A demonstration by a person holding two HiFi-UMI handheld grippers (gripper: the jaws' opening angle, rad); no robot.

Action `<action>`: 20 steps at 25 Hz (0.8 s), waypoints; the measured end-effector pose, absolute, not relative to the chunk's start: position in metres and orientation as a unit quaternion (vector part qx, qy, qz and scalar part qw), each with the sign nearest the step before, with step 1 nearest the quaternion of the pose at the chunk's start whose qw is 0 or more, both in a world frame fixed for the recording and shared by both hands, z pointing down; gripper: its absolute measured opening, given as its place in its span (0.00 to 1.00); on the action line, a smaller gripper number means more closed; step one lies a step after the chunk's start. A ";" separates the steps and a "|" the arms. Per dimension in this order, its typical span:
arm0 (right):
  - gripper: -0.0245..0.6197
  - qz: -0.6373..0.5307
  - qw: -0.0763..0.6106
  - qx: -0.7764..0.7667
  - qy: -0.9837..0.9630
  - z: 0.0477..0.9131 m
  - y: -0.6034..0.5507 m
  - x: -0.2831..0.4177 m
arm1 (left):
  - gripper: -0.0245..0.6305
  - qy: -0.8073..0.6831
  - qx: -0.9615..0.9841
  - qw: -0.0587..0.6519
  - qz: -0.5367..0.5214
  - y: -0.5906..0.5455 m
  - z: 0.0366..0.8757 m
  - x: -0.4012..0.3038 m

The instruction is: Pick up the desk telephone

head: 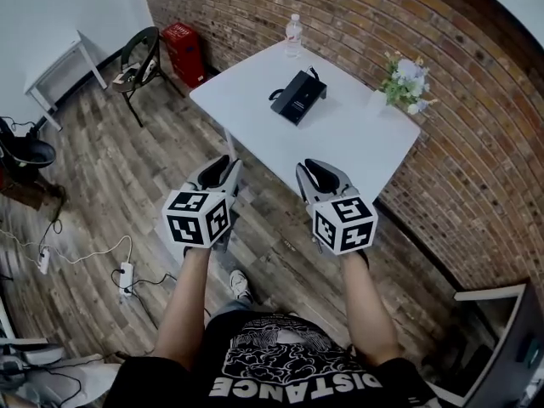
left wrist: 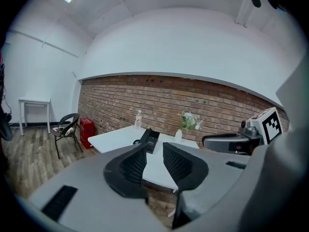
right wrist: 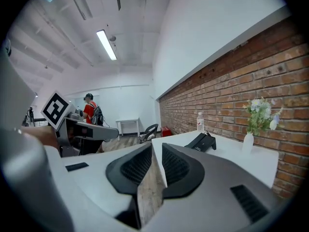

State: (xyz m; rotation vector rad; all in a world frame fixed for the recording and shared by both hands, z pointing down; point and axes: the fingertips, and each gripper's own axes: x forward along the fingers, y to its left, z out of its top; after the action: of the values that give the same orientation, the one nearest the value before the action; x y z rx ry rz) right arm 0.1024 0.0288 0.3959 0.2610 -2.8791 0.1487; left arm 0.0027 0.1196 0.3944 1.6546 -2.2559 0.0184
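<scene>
Standing on plank floor point(head: 110, 185) by brick wall point(head: 255, 2), white table point(head: 340, 147) carries desk telephone point(head: 297, 97) centrally, water bottle point(head: 293, 34) behind, flower vase point(head: 404, 83) at its right edge. Left gripper point(head: 223, 171) and right gripper point(head: 316, 171) hover at near edge, jaws slightly parted, empty.

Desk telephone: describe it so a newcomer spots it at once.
Find the white table set against the brick wall. The desk telephone lies near its middle, with a water bottle at the far edge and a vase of flowers by the wall. It is the only black, low thing on the table.
</scene>
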 end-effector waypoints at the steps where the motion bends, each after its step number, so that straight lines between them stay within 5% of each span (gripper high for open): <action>1: 0.11 0.052 0.125 0.093 -0.986 0.397 0.026 0.095 | 0.18 -0.792 0.586 0.173 0.007 0.116 0.395 -0.005; 20: 0.28 0.083 0.131 0.179 -0.972 0.403 -0.002 -0.006 | 0.27 -0.736 0.649 0.194 0.004 0.078 0.403 -0.124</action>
State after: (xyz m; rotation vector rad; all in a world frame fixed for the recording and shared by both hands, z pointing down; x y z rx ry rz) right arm -0.0062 -0.0024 0.4030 0.5206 -2.8208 0.2398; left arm -0.1235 0.0781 0.4028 1.8192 -2.0642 0.0117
